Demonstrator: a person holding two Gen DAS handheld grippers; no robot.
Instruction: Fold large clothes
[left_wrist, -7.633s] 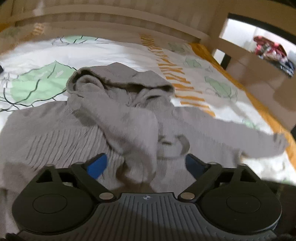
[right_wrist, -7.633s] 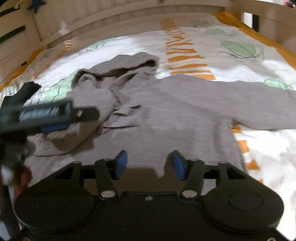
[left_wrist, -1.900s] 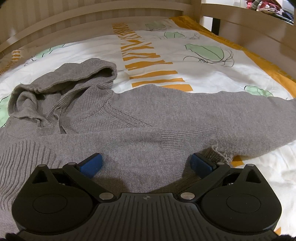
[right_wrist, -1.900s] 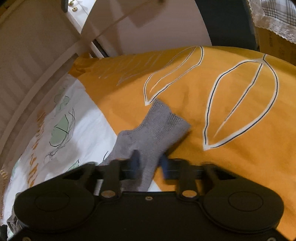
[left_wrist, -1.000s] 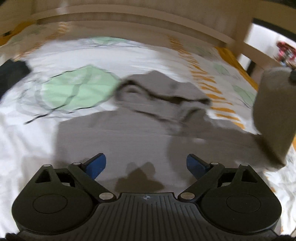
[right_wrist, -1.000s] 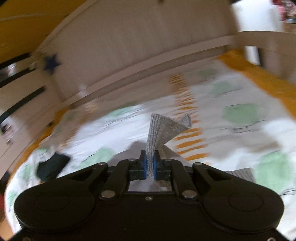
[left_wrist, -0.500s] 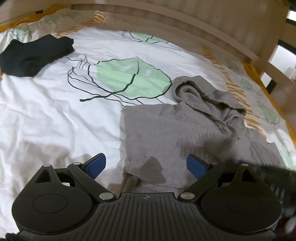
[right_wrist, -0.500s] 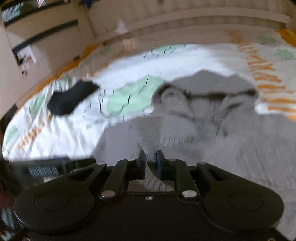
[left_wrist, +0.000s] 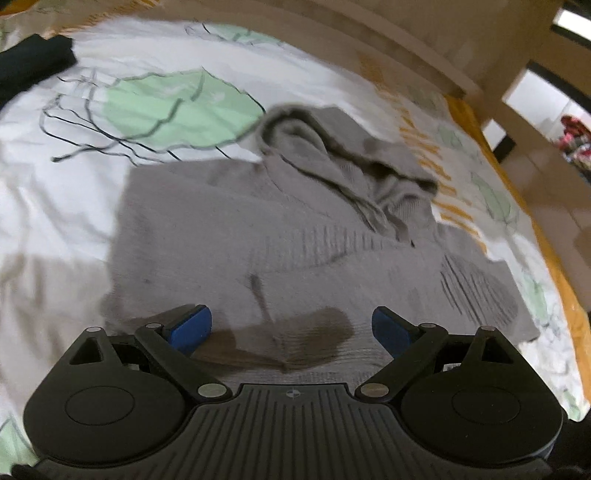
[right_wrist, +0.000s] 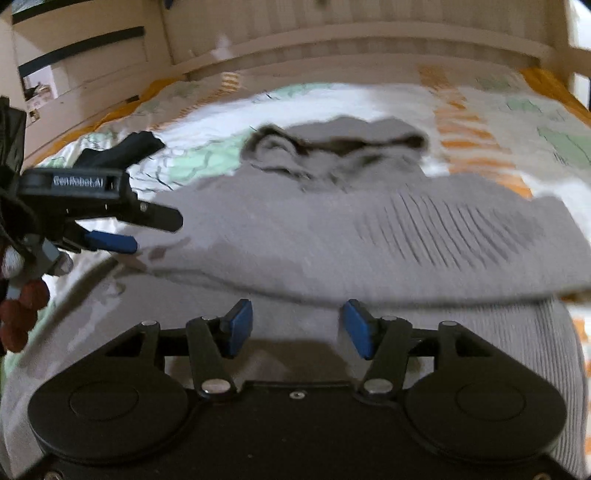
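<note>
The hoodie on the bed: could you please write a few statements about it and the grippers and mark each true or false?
1. The hoodie is grey. True.
2. The right gripper grips a sleeve. False: its jaws have just been opening, with nothing clamped between them.
3. The left gripper has its jaws wide apart. True.
4. The hood is folded under the body. False: it lies exposed at the far end.
5. A dark garment lies apart from the hoodie. True.

Grey ribbed hoodie (left_wrist: 280, 236), white bedsheet (left_wrist: 55, 206) with green leaves, orange stripes, seemingly black garment (left_wrist: 33, 62)
</note>
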